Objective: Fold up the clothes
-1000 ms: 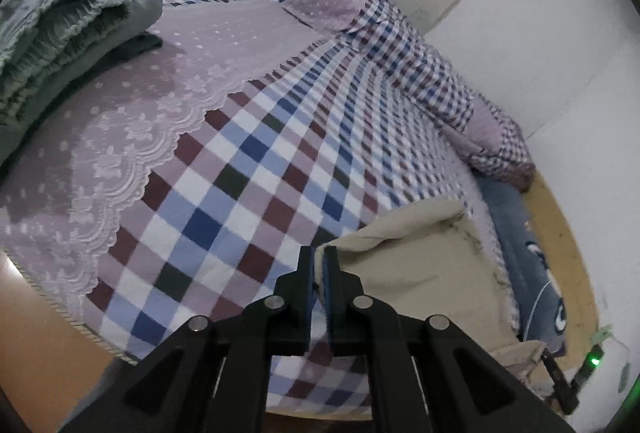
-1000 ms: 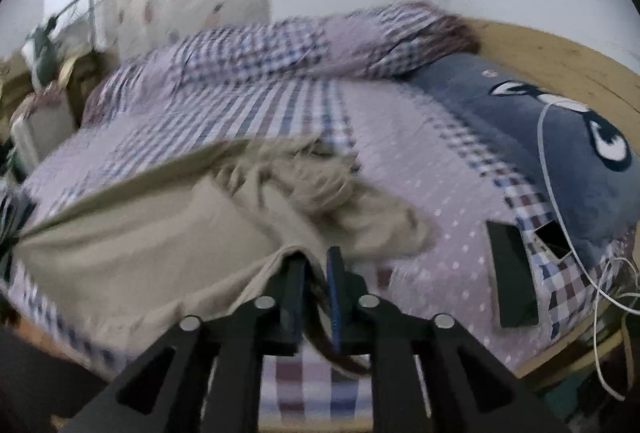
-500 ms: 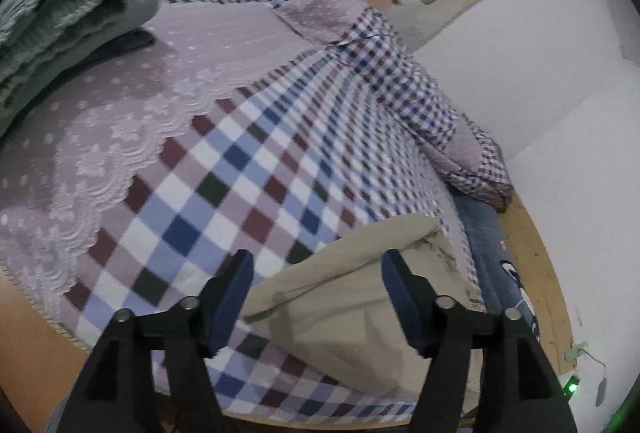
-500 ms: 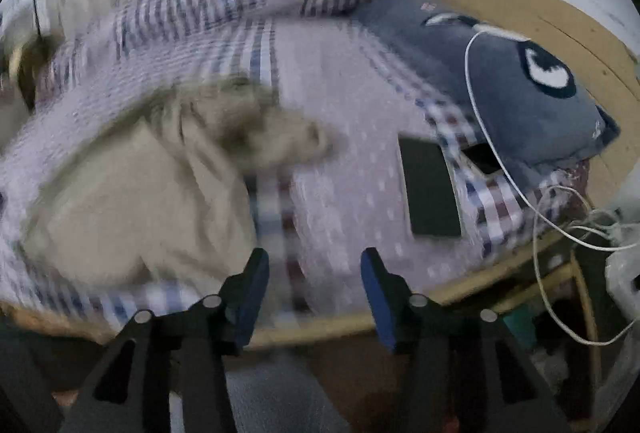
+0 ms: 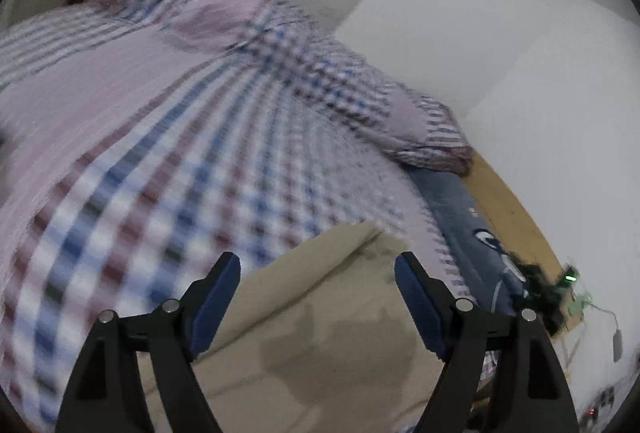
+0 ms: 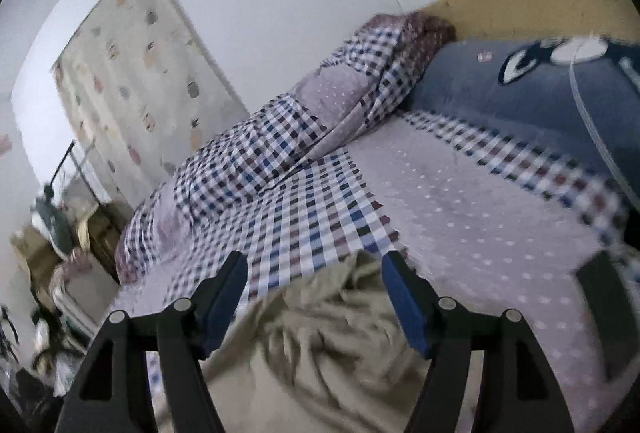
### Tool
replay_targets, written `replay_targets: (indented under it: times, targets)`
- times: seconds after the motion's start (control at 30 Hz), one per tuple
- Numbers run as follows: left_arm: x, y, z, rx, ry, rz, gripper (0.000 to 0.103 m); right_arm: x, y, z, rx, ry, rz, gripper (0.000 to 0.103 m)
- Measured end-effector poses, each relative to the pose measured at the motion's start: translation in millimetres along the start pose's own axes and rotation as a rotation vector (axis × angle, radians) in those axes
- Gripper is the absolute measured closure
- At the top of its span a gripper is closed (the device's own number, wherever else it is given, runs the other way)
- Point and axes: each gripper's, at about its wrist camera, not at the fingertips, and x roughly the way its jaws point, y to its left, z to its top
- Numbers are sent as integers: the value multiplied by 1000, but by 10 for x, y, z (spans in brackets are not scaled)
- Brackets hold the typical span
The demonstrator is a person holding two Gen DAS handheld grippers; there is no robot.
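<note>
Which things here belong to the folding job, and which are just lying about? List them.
Job: beige garment, left gripper, right gripper, both open above it.

Lying about: checked bedspread, rolled checked quilt, blue cartoon pillow, white cable.

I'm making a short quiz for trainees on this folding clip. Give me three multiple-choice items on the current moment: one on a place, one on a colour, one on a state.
1. Where does the beige garment lie?
A. on the checked bedspread, near its front edge
B. on the floor
C. on the blue pillow

2. What colour are the inner pads of the left tongs?
A. red
B. blue
C. white

3. What state are the right tongs in?
A. shut on the garment
B. shut on nothing
C. open, gripping nothing

Answers:
1 A: beige cloth spreads over the checks in front of both tongs.
2 B: the strips inside both fingers are blue.
3 C: the fingers stand wide apart, with the rumpled cloth lying loose between and below them.
</note>
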Motion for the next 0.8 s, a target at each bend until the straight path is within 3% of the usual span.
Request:
replay_targets:
  times: [0.13,0.3,0.43,0.5,0.7,0.8]
  targets:
    - [629,-650,268,134,62,-92,19,489,-257,5,84,40,18,30]
    - [1751,-1481,342,303,209,-157,19,791,-529,-46,55,87,-54,30]
    - [2587,-1967,189,396,305,-98,19,853,-978,-31,186,68,-131,30]
    - [3017,-2210,62,462,370,-45,19,878,-1172,-20,265,87,-124,29]
    - [3853,-2563,-325,604,488,86,21,834,-1302,64,285,67,-108,29]
    - [4174,-2625,-438,644,562,140,30,832,-1311,84,287,71,-90,29]
